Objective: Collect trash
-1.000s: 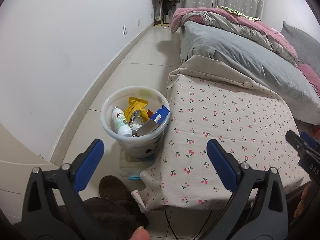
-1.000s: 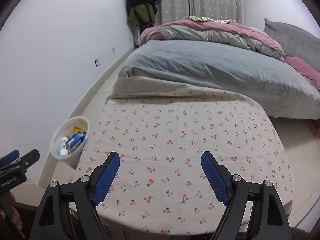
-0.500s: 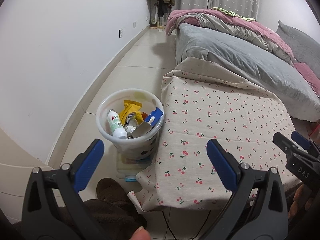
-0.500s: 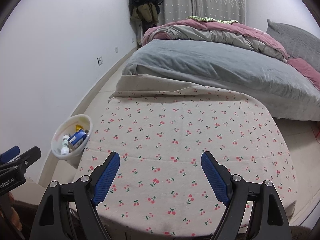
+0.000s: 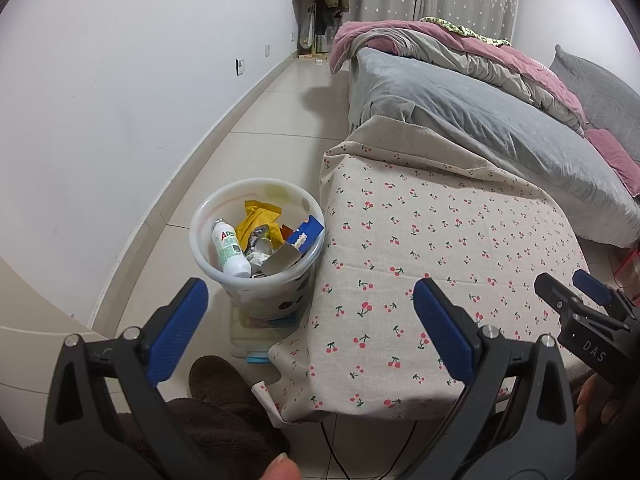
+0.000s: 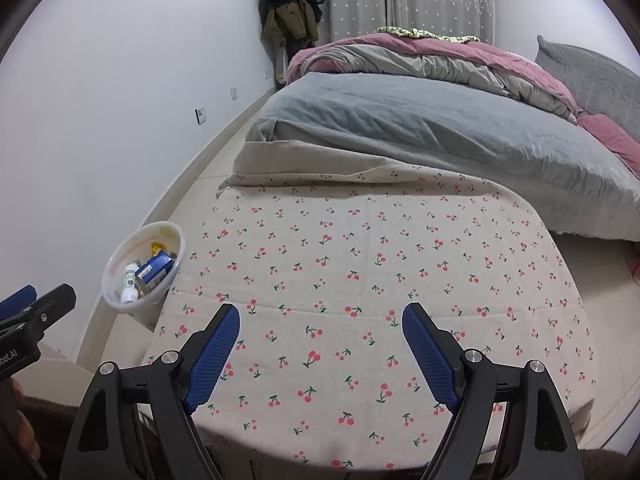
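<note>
A white trash bin (image 5: 208, 216) stands on the floor left of a table with a cherry-print cloth (image 5: 440, 248). In it lie a white bottle (image 5: 229, 249), a yellow wrapper (image 5: 258, 218) and a blue carton (image 5: 305, 232). The bin also shows in the right wrist view (image 6: 120, 254). My left gripper (image 5: 306, 330) is open and empty, near the table's front left corner. My right gripper (image 6: 320, 354) is open and empty above the cloth (image 6: 380, 264). No trash shows on the cloth.
A bed with a grey cover (image 5: 480, 116) and pink quilt (image 5: 520, 60) lies beyond the table. A white wall (image 5: 120, 80) runs along the left. A brown slipper (image 5: 218, 380) lies on the tiled floor below the bin. Coats (image 6: 294, 20) hang in the far corner.
Both grippers have drawn back and up a little, so the bin and table sit lower and farther in view. Both stay open and empty.
</note>
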`<action>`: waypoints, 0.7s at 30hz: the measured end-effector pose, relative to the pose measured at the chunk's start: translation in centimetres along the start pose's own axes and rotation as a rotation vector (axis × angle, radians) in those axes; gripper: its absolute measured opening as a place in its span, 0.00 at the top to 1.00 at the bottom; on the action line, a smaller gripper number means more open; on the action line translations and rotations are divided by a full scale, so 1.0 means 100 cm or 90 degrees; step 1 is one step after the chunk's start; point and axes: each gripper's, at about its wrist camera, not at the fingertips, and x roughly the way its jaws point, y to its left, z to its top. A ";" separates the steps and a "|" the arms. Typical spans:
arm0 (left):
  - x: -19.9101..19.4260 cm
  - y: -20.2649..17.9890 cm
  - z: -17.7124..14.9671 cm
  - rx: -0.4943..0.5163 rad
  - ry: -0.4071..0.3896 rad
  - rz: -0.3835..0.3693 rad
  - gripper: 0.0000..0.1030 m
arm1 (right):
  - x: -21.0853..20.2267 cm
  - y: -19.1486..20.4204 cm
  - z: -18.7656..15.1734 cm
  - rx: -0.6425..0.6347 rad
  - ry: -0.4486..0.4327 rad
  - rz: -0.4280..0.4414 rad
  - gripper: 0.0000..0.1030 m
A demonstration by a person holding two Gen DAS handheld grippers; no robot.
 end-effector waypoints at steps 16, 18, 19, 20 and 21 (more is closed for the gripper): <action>-0.003 -0.002 0.000 0.000 -0.003 -0.006 0.01 | 0.001 -0.001 0.000 0.002 0.003 0.003 0.18; -0.003 -0.002 0.000 -0.001 -0.003 -0.005 0.01 | 0.001 -0.001 0.001 0.001 0.003 0.003 0.18; -0.003 -0.003 0.000 -0.001 -0.003 -0.005 0.01 | 0.001 -0.001 0.001 0.001 0.003 0.003 0.18; -0.003 -0.003 0.000 -0.001 -0.003 -0.006 0.01 | 0.001 -0.001 0.000 0.001 0.003 0.003 0.18; -0.003 -0.002 0.000 -0.001 -0.003 -0.005 0.01 | 0.001 -0.001 0.000 0.001 0.003 0.003 0.18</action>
